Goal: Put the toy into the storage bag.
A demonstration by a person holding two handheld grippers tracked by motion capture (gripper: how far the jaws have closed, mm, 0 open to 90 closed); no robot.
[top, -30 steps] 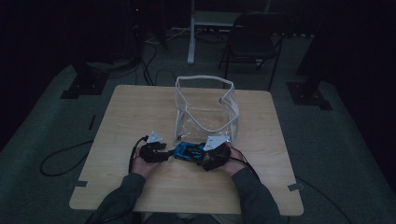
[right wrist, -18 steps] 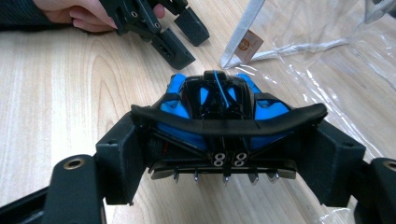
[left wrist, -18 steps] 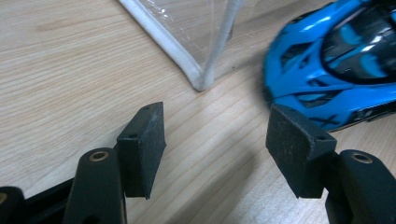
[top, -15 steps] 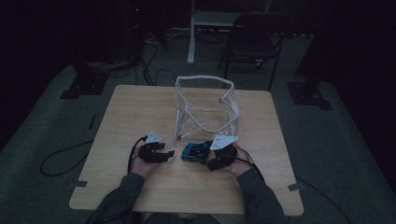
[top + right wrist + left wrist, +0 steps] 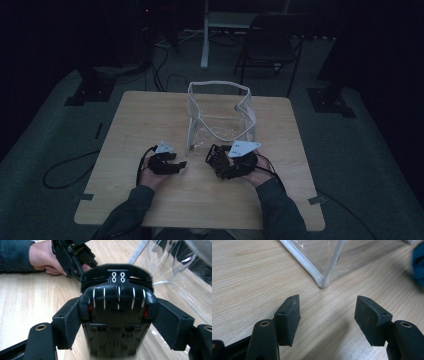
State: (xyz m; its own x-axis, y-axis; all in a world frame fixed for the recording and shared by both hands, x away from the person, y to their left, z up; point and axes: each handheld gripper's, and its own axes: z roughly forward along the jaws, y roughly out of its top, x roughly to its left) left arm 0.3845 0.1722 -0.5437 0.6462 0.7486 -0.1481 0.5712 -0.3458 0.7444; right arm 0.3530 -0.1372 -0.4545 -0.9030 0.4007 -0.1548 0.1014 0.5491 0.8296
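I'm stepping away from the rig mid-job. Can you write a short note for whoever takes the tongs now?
Left tongs: open, jaws have just been opening, nothing between them, low over the table by the near corner of the clear bag.
Right tongs: shut on the toy car, pads on its two sides, just in front of the bag.
Bag: upright at mid-table, top open.
Done: car gripped in the right tongs.
Left: the car is not yet in the bag; probably carry it over the white rim and release it inside.
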